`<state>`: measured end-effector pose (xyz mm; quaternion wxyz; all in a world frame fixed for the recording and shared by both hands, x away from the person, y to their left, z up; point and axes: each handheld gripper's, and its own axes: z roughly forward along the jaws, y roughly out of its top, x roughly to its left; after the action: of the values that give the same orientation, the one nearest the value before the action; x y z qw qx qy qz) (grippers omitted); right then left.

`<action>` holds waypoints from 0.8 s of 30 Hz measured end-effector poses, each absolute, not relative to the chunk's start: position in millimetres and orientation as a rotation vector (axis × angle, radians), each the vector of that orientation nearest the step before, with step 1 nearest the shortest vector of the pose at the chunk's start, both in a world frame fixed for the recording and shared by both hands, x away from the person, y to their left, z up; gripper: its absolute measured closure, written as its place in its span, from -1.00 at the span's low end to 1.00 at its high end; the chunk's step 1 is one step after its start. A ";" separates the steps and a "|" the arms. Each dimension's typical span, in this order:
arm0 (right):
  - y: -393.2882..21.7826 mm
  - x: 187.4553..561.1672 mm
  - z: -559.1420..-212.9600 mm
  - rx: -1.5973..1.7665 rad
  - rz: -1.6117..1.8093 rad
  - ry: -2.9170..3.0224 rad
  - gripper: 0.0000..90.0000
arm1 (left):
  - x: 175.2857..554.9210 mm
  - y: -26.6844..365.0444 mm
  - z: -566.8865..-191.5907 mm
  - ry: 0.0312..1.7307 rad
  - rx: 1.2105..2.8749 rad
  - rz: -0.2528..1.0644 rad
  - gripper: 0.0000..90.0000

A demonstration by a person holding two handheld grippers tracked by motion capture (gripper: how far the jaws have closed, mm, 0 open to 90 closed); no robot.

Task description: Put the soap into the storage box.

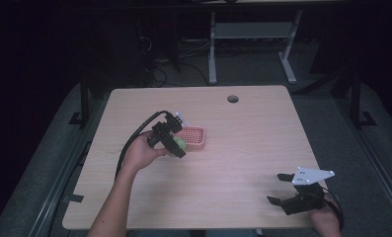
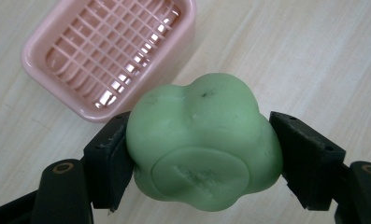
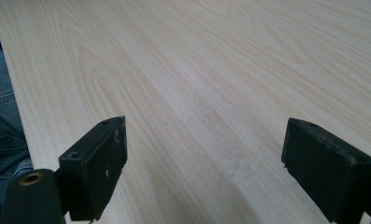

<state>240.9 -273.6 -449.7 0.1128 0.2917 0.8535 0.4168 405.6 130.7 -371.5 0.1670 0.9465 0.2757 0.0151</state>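
Green soap [image 2: 203, 144] sits clamped between the jaws of the left gripper [image 1: 176, 145], just beside the pink soap dish [image 2: 103, 51], whose grid the left gripper view reveals. The right gripper [image 1: 281, 188] rests well apart, jaws spread over bare table [image 3: 211, 84].

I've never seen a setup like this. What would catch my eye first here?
Probably the lumpy green soap bar, clamped between the black fingers of the left gripper. Just beyond it on the pale wooden table sits a pink plastic soap dish with a grid insert. The right gripper rests open at the table's near right corner.
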 end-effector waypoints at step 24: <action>-275.5 240.3 -449.4 0.855 1.232 2.496 -0.69 | 455.1 104.4 -373.1 0.868 2.736 0.035 -0.41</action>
<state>240.3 -275.5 -449.4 0.1149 0.2917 0.8515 0.4202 455.1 104.4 -373.1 0.1349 0.9444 0.2996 0.0121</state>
